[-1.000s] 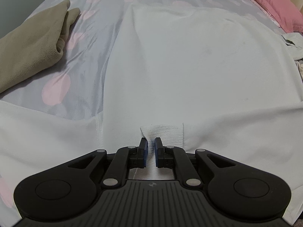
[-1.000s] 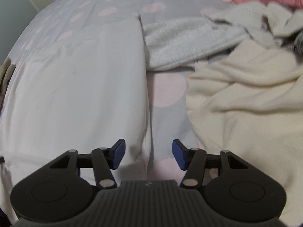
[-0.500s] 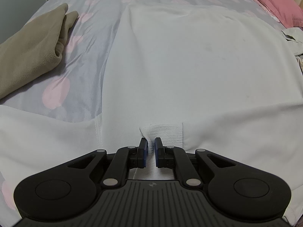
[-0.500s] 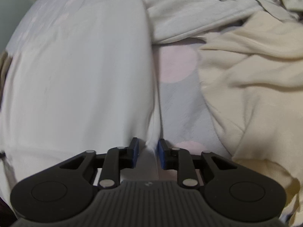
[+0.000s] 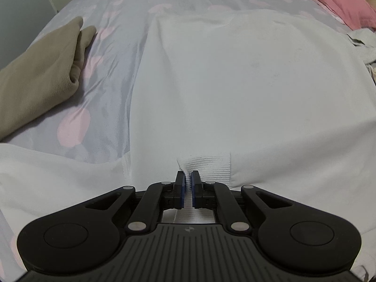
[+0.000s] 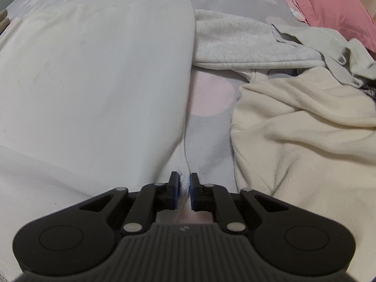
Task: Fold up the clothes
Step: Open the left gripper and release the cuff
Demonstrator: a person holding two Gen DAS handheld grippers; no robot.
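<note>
Our left claw (image 5: 187, 176) pinched the white garment's (image 5: 235, 89) ribbed collar (image 5: 206, 165); our right claw (image 6: 184, 179), having just been closing, gripped its side edge on the bed (image 6: 206, 129).

Garment (image 5: 235, 82) spread flat on bed (image 5: 112, 54), mid-frame. Folded cloth (image 5: 35, 75) lies left of it; sweater (image 6: 305, 129) right, sweatshirt (image 6: 235, 44) behind that, pillow (image 6: 329, 0) beyond.

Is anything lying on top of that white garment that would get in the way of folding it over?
Nothing visible does. The white garment lies spread and bare on the bed. The tan garment, grey garment and cream garment lie beside it. The left gripper pinches its ribbed cuff; the right gripper has just closed on its edge.
</note>
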